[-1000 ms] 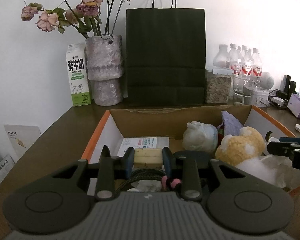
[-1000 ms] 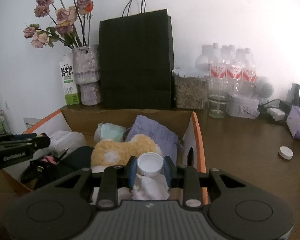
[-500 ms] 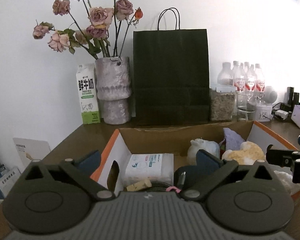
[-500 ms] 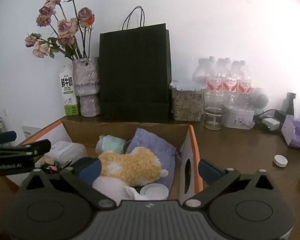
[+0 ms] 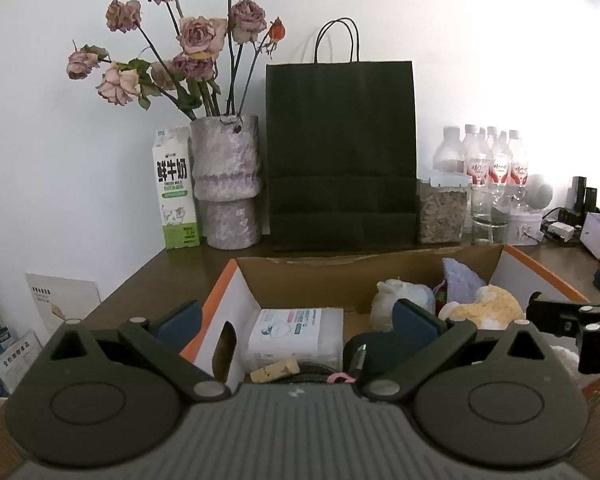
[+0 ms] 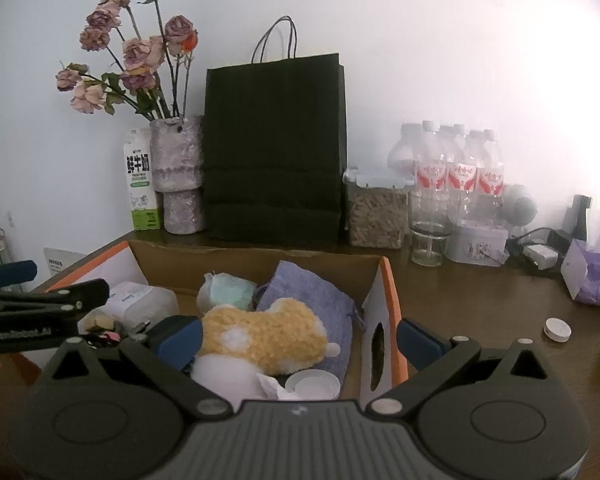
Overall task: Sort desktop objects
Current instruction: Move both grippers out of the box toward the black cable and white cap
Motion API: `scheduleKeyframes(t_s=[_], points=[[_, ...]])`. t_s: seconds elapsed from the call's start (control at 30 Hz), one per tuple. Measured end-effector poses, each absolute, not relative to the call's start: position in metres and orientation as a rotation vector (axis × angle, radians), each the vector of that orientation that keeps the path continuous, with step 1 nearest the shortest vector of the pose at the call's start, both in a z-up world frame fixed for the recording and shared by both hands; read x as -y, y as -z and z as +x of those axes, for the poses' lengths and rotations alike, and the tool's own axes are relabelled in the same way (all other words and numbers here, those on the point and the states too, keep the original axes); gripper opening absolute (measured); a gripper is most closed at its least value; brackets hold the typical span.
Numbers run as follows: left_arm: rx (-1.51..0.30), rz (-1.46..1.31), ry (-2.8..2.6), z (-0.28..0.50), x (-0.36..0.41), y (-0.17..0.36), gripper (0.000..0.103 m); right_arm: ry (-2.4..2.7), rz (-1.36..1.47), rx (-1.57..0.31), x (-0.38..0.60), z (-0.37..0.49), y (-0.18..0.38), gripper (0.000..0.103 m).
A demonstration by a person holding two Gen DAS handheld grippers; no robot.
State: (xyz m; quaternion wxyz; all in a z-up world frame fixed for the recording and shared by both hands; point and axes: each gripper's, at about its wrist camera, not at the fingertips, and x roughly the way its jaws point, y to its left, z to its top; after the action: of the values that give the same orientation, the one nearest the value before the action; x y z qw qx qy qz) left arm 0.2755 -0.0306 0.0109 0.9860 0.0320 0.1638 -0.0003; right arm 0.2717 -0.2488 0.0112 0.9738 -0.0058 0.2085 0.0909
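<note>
- left gripper [image 5: 296, 322]: fingers [image 5: 414, 316] spread wide, nothing pinched between them. one finger sits outside the box [image 5: 236, 300] wall at 9 o'clock, the other inside over the dark pouch [image 5: 374, 354].
- cork [image 5: 275, 370] lies loose on the box floor, below the gap between the left fingers, towards 6 o'clock, touching neither. the tissue pack [image 5: 296, 338] lies just behind it, at 12 o'clock from the cork.
- right gripper [image 6: 298, 338]: fingers [image 6: 180, 338] spread wide, holding nothing. one finger sits inside the box [image 6: 380, 304] at 9 o'clock, the other outside the orange-edged wall at 3 o'clock.
- white cap [image 6: 312, 385] lies free in the box, low between the right fingers at 6 o'clock, beside crumpled white tissue [image 6: 272, 386] and clear of both fingers.
- yellow plush [image 6: 268, 330] lies in the box between the right fingers, close to the left one; whether they touch is unclear. the purple cloth [image 6: 308, 296] sits behind it at 12 o'clock.
- a second white cap [image 6: 557, 329] lies on the counter [image 6: 480, 304] outside the box, at 3 o'clock, well apart from the right fingers.
- at the back of the counter, at 12 o'clock, stand a black bag [image 6: 274, 148], a vase [image 6: 176, 176] and a milk carton [image 6: 140, 180].
</note>
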Motion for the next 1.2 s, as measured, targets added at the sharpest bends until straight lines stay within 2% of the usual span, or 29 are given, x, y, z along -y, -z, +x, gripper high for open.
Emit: scheduleKeyframes(t_s=[0.67,1.2], points=[[-0.342,0.078,-0.008,0.218,0.029,-0.028,0.103,-0.222,-0.032,-0.409,0.245,0.209,-0.04,0.103],[-0.513,0.106,0.109,0.168,0.048,0.01,0.103,-0.215,-0.041,-0.525,0.265,0.162,-0.002,0.103]])
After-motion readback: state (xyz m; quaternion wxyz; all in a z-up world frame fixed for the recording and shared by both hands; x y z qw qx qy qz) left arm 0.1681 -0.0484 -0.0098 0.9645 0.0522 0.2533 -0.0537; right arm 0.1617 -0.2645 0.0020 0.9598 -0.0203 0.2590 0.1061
